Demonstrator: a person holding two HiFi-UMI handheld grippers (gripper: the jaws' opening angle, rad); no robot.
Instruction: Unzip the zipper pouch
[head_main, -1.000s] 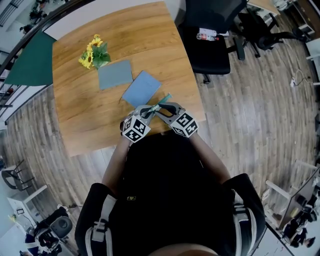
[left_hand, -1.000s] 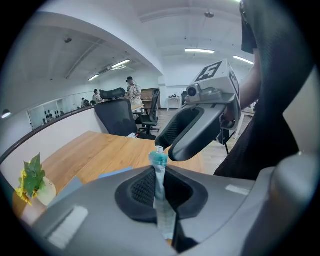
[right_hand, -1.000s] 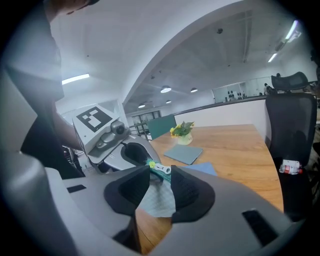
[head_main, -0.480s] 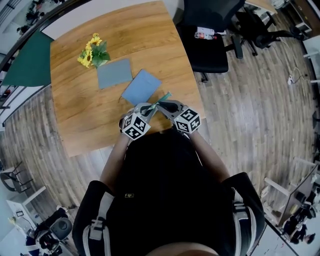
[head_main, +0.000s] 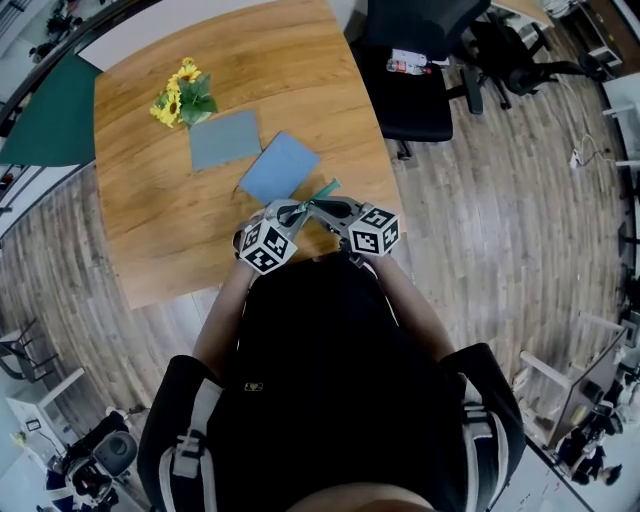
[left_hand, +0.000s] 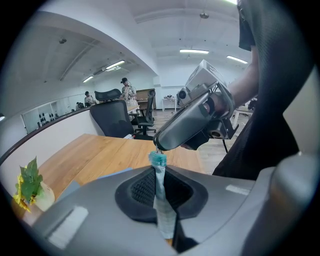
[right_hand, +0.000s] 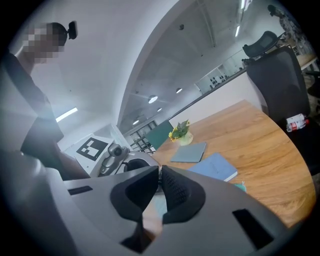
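A slim teal zipper pouch (left_hand: 159, 186) stands upright between my left gripper's (left_hand: 159, 172) pads, which are shut on its body. Its teal top end (left_hand: 158, 159) sticks out above the jaws. My right gripper (left_hand: 157, 146) comes in from the right, and its jaws are closing with the small metal zipper pull (left_hand: 154, 149) pinched at their tips. In the head view the left gripper (head_main: 290, 212) and right gripper (head_main: 313, 207) meet tip to tip over the table's near edge, and the pouch's end (head_main: 326, 189) pokes out beyond them. The right gripper view shows that gripper's jaws (right_hand: 159, 182) nearly together.
On the wooden table (head_main: 160, 230) lie a blue notebook (head_main: 280, 167) and a grey pad (head_main: 224, 139), with a small pot of sunflowers (head_main: 178, 97) at the far left. A black office chair (head_main: 420, 60) stands beyond the table's right edge.
Both grippers stay together at the table's near edge with the pouch between them. The right gripper's tip has drawn in closer to the left one's.
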